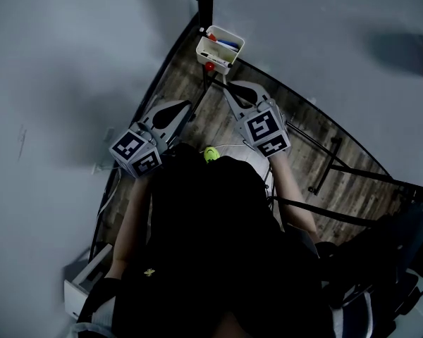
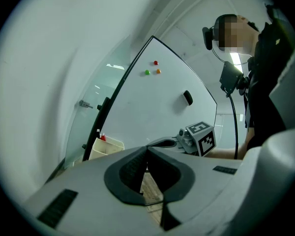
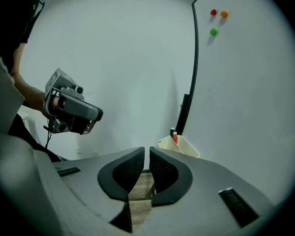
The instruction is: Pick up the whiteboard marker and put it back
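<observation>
White walls surround a whiteboard (image 3: 246,73) with a white tray (image 1: 213,55) at its edge. The red-capped whiteboard marker (image 3: 175,137) stands in it, its label too small to read. Left gripper (image 2: 146,148) jaws are together, empty. Right gripper (image 3: 147,149) jaws stand slightly apart, holding nothing.

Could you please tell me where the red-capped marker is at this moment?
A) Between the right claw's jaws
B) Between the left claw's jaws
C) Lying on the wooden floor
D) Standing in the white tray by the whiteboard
D: the right gripper view shows the red-capped marker standing upright in the white tray at the lower edge of the whiteboard.
</observation>
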### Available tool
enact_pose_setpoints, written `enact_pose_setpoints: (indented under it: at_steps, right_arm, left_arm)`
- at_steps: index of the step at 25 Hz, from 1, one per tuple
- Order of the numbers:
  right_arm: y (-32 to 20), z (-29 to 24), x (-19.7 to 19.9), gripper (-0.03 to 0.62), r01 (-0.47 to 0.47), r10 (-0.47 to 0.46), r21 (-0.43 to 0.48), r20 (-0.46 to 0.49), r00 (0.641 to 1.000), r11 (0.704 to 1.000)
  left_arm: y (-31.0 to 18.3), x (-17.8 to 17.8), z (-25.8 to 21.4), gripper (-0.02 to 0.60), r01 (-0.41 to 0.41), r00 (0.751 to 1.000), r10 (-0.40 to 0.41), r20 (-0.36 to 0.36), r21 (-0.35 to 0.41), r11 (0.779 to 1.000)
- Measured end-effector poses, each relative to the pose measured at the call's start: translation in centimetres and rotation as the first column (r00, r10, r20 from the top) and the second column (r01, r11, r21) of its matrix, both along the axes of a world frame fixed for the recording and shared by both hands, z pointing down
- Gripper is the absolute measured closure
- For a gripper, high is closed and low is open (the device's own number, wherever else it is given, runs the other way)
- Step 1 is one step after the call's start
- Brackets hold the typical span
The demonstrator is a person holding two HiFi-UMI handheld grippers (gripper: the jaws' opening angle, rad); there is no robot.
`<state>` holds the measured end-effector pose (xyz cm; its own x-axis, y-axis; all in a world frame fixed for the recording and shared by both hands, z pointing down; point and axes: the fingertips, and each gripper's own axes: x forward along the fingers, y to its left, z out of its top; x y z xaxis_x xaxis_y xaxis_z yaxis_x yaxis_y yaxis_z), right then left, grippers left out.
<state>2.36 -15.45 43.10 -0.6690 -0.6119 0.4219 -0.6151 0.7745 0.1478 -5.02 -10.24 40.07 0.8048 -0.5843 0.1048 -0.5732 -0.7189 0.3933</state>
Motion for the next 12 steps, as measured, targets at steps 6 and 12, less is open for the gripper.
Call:
enact_pose_setpoints:
  at_steps: [6,12]
  right_arm:
    - [-1.1,1.4,0.4,0.539,-0.004,0.003,-0.013,-0.059,0.998,1.000]
    - [-2.9,2.9,0.4,0.517,-0.012,0.009,-0.024,-0.125,0.992,1.000]
  left_arm:
    - [-0.6,0.1,0.4,0.577,-0.012,1.000,0.011,-0.027,-0.022,1.000]
    - [-2.0,0.1,1.2,0.577,-0.044,0.998,0.042,-0.046,-0.042,0.998]
